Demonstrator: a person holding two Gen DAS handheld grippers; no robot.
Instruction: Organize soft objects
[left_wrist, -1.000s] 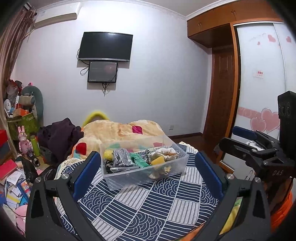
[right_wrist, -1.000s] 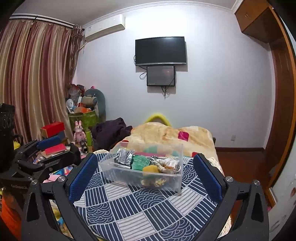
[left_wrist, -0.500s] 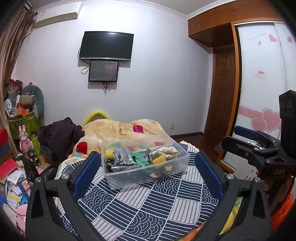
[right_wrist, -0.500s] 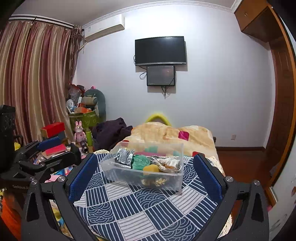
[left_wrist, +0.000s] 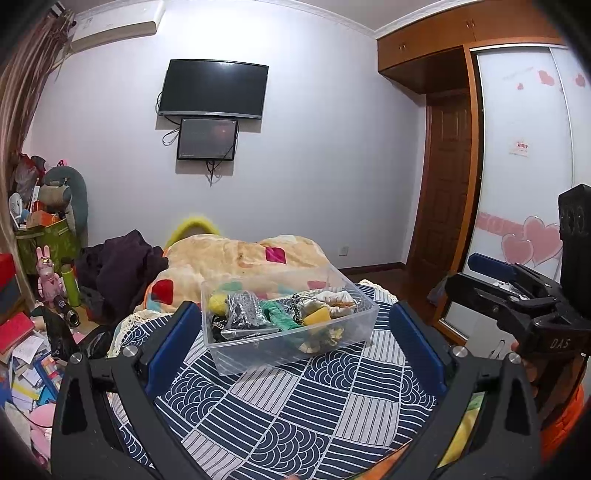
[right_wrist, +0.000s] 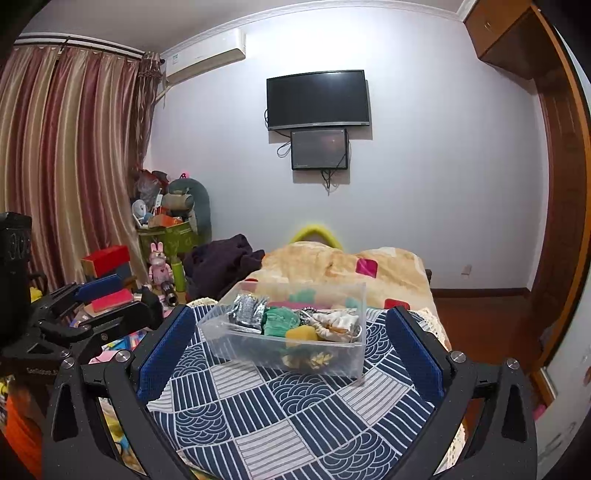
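While I hold both tools short of it, the clear plastic bin (left_wrist: 291, 325) sits on the blue patterned bedcover (left_wrist: 295, 413), heaped with soft objects (left_wrist: 284, 314) like a green cloth (right_wrist: 279, 321) and yellow sponge (right_wrist: 301, 334). My left gripper (left_wrist: 291, 343) has its jaws spread wide, gripping nothing. My right gripper (right_wrist: 290, 339) gapes equally wide and empty, the bin just beyond its fingertips.

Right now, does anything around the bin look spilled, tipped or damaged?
Nothing stands out. The clear bin sits level on the patterned cloth, soft items heaped inside and none over its rim. The left gripper and right gripper are both open and empty, short of the bin.
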